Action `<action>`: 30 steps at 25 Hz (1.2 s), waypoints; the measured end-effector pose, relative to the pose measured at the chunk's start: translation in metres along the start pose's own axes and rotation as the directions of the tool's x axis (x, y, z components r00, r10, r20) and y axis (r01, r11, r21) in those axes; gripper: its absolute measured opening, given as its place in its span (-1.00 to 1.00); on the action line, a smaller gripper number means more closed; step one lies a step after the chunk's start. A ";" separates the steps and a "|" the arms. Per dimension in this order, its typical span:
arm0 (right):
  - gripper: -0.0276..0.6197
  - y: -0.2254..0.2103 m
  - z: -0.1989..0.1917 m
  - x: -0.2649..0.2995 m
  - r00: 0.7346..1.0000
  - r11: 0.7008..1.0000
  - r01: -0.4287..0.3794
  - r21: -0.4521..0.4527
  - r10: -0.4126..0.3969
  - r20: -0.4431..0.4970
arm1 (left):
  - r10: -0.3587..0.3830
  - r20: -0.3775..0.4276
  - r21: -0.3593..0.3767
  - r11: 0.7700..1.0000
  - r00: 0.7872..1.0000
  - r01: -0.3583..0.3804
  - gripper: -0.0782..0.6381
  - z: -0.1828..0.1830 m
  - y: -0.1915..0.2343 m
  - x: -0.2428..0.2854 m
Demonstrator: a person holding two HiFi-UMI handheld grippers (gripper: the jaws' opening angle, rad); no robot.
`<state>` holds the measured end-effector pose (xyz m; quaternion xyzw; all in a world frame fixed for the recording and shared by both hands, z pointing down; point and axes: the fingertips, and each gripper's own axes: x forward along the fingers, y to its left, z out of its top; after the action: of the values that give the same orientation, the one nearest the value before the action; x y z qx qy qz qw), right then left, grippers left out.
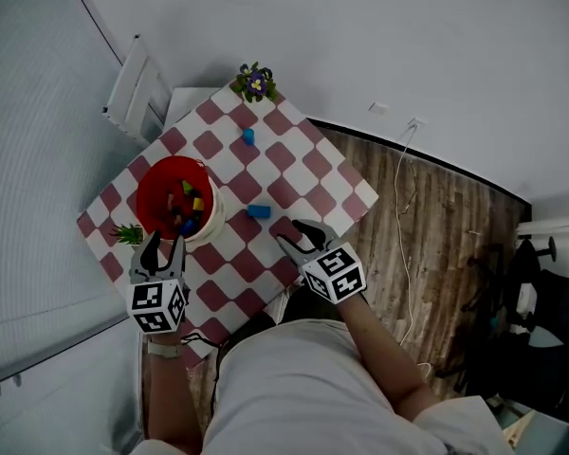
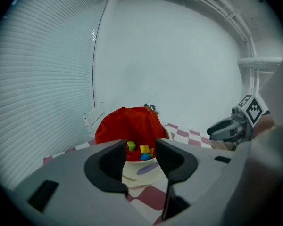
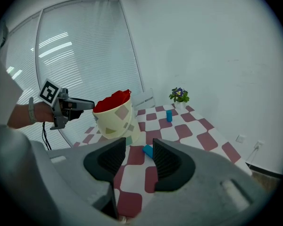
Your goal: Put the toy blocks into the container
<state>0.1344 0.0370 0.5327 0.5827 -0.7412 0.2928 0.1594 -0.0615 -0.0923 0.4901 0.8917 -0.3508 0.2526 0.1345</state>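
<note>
The right gripper [image 3: 139,149] is hovering with its jaws apart and nothing between them. It is lining up on the nearer blue block [image 3: 147,150], which is lying on the checked table [image 3: 188,131] just ahead of its tips. The left gripper [image 2: 140,149], likewise parted and empty, is waiting right in front of the container [image 2: 129,126], perhaps to steady it, though contact is hard to judge. Coloured blocks [image 2: 144,149] are sitting inside. A second blue block [image 3: 169,115] is standing farther ahead of the right gripper, near a flower pot [image 3: 179,96]. Nothing is blocking the reach.
</note>
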 end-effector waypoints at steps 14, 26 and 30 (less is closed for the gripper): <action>-0.35 -0.028 -0.016 0.050 0.991 0.991 -0.086 -0.100 0.074 -0.114 | 0.158 -0.025 -0.145 0.976 0.987 -0.160 -0.31 -0.042 -0.012 -0.039; -0.35 -0.038 -0.047 0.099 0.951 0.937 -0.236 -0.258 0.167 -0.262 | 0.307 -0.072 -0.265 0.912 0.949 -0.315 -0.31 -0.083 -0.028 -0.054; -0.35 -0.042 -0.057 0.114 0.936 0.904 -0.271 -0.331 0.167 -0.310 | 0.340 -0.092 -0.299 0.887 0.936 -0.351 -0.31 -0.096 -0.037 -0.056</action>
<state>0.1377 -0.0216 0.6535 0.4085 -0.8146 0.2427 0.3327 -0.1050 0.0055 0.5372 0.7778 -0.5364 0.2308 0.2324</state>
